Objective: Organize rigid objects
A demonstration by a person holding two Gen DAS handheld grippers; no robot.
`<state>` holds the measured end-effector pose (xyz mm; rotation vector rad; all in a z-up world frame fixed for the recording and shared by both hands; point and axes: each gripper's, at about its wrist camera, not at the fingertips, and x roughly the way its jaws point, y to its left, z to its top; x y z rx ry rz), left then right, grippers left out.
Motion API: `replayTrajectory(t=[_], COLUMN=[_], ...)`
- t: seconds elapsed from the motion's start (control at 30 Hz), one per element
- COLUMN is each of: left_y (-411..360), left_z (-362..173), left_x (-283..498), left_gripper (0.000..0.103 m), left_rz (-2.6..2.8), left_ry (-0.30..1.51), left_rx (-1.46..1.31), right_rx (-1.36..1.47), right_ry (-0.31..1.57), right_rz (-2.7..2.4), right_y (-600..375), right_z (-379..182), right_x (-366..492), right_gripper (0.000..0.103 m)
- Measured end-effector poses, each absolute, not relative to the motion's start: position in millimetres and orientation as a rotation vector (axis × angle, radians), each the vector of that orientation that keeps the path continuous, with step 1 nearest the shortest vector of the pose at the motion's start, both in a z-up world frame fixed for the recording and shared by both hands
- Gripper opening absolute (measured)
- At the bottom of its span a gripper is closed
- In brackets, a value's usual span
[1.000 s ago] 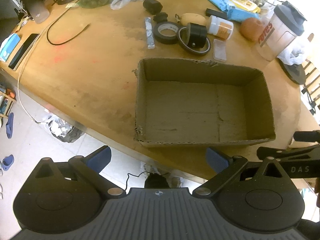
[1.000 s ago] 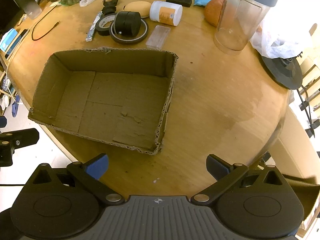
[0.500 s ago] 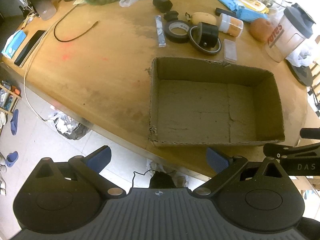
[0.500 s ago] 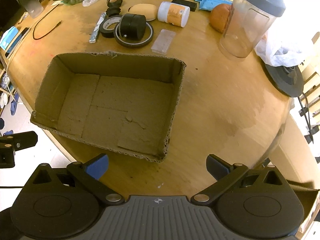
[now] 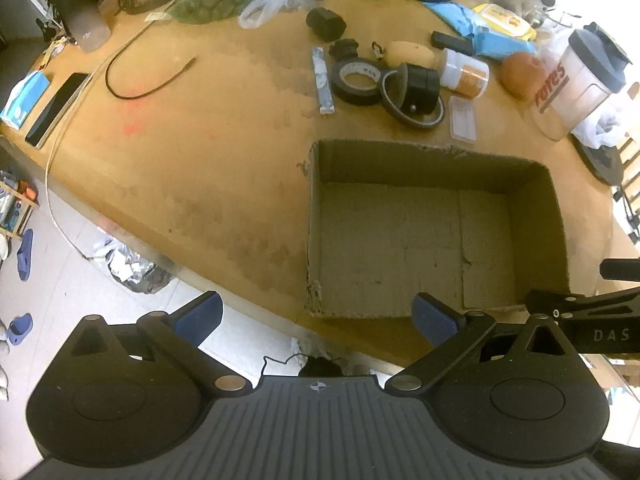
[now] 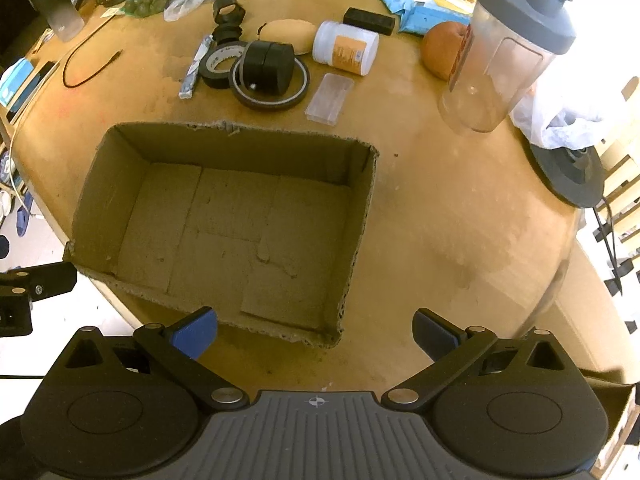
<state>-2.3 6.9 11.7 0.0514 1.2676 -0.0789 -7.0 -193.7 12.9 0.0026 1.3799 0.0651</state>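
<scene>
Cardboard box (image 6: 224,216): empty, on tabletop (image 6: 440,216); tape roll (image 6: 218,66), pill bottle (image 6: 346,48) beyond it. Left tool (image 5: 318,316), right tool (image 6: 314,330): wide open, empty. Risk: bottle rolling when nudged

"DAS" in pale letters on the black bar (image 5: 596,326) just right of the left tool. Red lettering on the shaker cup (image 5: 576,80), far right; partly legible, reads roughly "ares".

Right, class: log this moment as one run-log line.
left gripper: open, holds nothing | right gripper: open, holds nothing | cardboard box: nothing inside | tape roll, white bottle: on table beyond box
</scene>
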Motion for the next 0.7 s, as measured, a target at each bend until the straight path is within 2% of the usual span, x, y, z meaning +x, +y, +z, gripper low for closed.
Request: replayTrajectory(t=[0.7], left_y=[10.2], left_z=[18.7], left_x=[26.6], left_gripper=[0.103], left_rz=[-0.109], left_ry=[1.162], left_rx=[0.086], right_rx=[-0.023], right_ry=[1.270], right_rz=[0.024], right_y=[-203.4], right_z=[19.5], right_x=[39.3], right_gripper=[0.103])
